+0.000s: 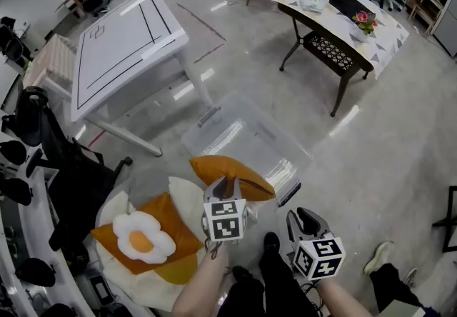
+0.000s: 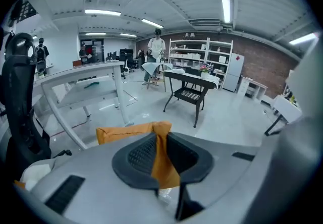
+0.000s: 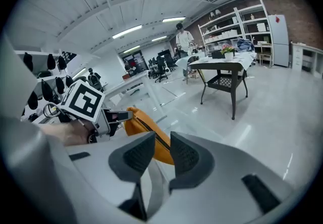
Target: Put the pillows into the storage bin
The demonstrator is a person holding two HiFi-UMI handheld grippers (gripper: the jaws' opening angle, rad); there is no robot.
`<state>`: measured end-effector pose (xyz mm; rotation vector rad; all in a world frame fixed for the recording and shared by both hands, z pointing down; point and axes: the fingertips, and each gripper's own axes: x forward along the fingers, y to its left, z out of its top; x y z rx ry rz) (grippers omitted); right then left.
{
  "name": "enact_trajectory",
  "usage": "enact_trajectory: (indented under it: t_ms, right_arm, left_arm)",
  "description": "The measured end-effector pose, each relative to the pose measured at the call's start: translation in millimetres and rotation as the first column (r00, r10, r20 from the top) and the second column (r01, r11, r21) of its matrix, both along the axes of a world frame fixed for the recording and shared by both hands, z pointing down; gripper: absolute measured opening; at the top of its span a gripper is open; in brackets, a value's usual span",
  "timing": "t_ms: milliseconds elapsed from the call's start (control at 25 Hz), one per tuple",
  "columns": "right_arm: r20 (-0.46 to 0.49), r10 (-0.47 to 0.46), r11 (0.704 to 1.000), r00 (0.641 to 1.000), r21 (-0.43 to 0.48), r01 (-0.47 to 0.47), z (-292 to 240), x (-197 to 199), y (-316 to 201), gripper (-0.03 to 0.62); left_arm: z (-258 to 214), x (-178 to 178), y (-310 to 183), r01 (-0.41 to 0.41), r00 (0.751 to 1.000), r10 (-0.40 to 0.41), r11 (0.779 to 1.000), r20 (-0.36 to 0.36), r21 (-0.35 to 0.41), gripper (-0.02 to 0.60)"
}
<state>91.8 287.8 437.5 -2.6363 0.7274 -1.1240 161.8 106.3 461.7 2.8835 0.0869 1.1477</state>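
Observation:
My left gripper (image 1: 227,187) is shut on an orange pillow (image 1: 230,174) and holds it up by a pinched edge over the near side of the clear plastic storage bin (image 1: 235,133). In the left gripper view the orange fabric (image 2: 161,160) is squeezed between the jaws, with the pillow (image 2: 126,132) hanging beyond them. My right gripper (image 1: 307,220) stands to the right, open, with nothing between its pads. From the right gripper view I see the pillow (image 3: 146,134) and the left gripper (image 3: 120,115) just beyond the right gripper (image 3: 162,155).
On the floor at lower left lies a heap with a white flower-shaped pillow (image 1: 143,237), an orange pillow (image 1: 168,217) and a cream cushion (image 1: 187,194). A white table (image 1: 121,41) stands at left, a black chair (image 1: 64,158) beside it, a black table (image 1: 335,37) at upper right.

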Motion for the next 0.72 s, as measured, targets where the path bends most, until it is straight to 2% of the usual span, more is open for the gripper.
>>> enact_trajectory:
  t_ms: [200, 320, 480, 600, 720]
  right_arm:
    - [0.018, 0.041, 0.999, 0.999, -0.001, -0.041, 9.8, 21.1, 21.4, 0.092]
    - [0.027, 0.054, 0.999, 0.998, -0.001, -0.054, 13.2, 28.5, 28.0, 0.092]
    - [0.036, 0.057, 0.998, 0.998, -0.002, -0.057, 16.8, 33.4, 30.8, 0.092]
    - [0.051, 0.042, 0.999, 0.998, 0.001, -0.042, 20.9, 32.4, 27.4, 0.092]
    - [0.06, 0.001, 1.0, 0.998, 0.009, -0.001, 23.2, 30.3, 17.5, 0.092]
  left_arm:
    - [29.5, 36.9, 26.3, -0.061, 0.997, 0.06, 0.998, 0.049, 0.026, 0.06]
    - [41.3, 52.5, 41.3, -0.099, 0.993, 0.098, 0.995, 0.072, 0.009, 0.079]
    - [33.1, 73.3, 57.9, -0.13, 0.991, 0.131, 0.991, 0.034, -0.035, 0.126]
    - [29.6, 72.8, 58.6, -0.113, 0.993, 0.115, 0.992, 0.029, -0.054, 0.13]
    - [34.1, 54.2, 49.4, -0.076, 0.996, 0.079, 0.995, 0.042, -0.061, 0.133]
